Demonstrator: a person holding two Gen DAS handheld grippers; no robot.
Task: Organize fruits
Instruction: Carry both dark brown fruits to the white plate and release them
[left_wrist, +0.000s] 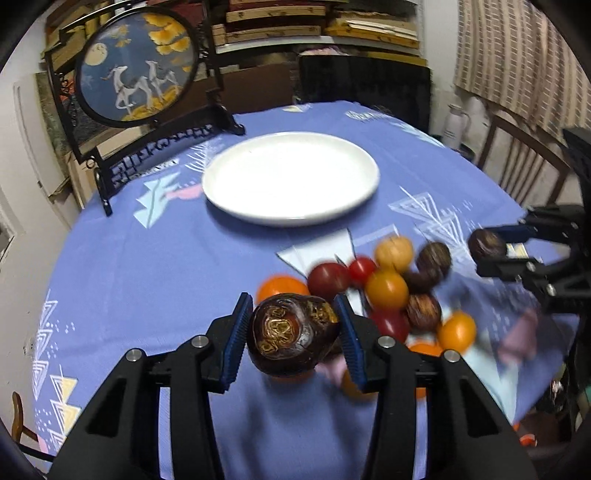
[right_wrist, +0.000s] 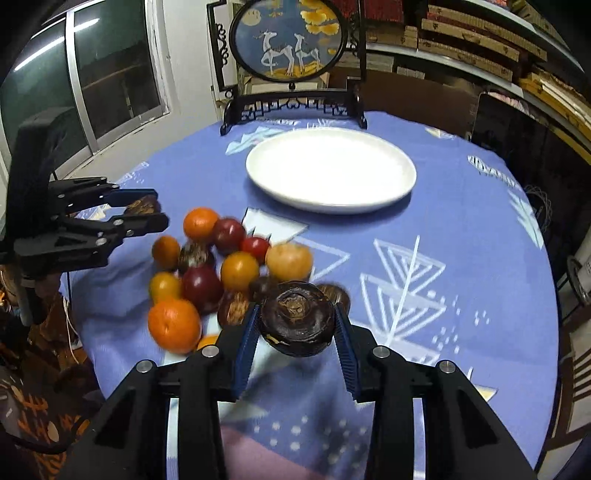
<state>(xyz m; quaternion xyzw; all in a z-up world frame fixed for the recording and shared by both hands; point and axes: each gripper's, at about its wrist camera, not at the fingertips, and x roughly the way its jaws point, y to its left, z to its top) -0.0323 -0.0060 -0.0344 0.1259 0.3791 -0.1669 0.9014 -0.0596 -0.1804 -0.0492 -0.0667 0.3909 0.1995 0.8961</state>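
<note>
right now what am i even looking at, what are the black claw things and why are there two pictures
The black claws are hand-held grippers, one in each of a person's hands, with no robot arm. Each carries a camera looking along its two fingers, so you get two pictures: one from the left gripper, one from the right gripper. Each also appears at the edge of the other's view. Both are closed on a dark brown fruit: the left fruit and the right fruit. On the blue tablecloth lie a pile of orange, red and brown fruits, an empty white plate, and a round deer picture on a stand.
</note>
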